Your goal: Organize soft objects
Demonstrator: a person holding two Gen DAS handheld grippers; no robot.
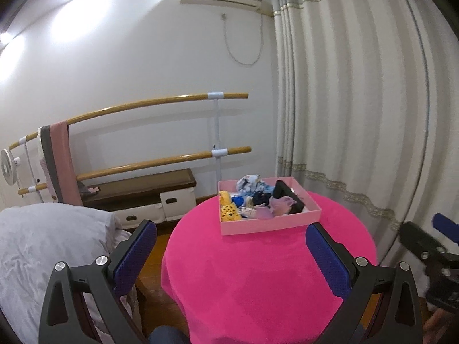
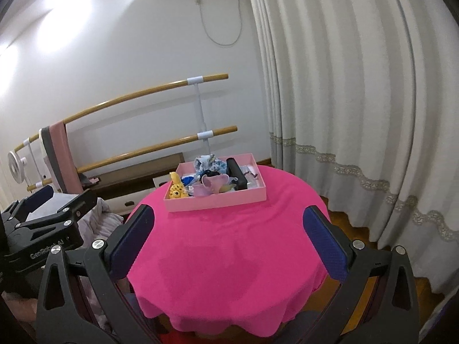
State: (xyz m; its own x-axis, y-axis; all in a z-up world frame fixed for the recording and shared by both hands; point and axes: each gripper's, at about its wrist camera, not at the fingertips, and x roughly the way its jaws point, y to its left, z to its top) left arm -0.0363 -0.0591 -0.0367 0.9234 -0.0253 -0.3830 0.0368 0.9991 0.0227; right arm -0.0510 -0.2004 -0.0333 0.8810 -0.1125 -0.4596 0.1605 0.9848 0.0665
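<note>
2 wrist views from the near side, both facing the pink box (image 1: 269, 223) (image 2: 215, 199)

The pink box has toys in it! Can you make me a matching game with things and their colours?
Things:
1. box
2. spotted plush toy
3. tablecloth
4. curtain

Colours:
a. white
b. hot pink
c. yellow
d. pale pink

Pairs: 1-d, 2-c, 3-b, 4-a

Both grippers, left (image 1: 231, 246) and right (image 2: 228, 229), hover with fingers spread.
</note>
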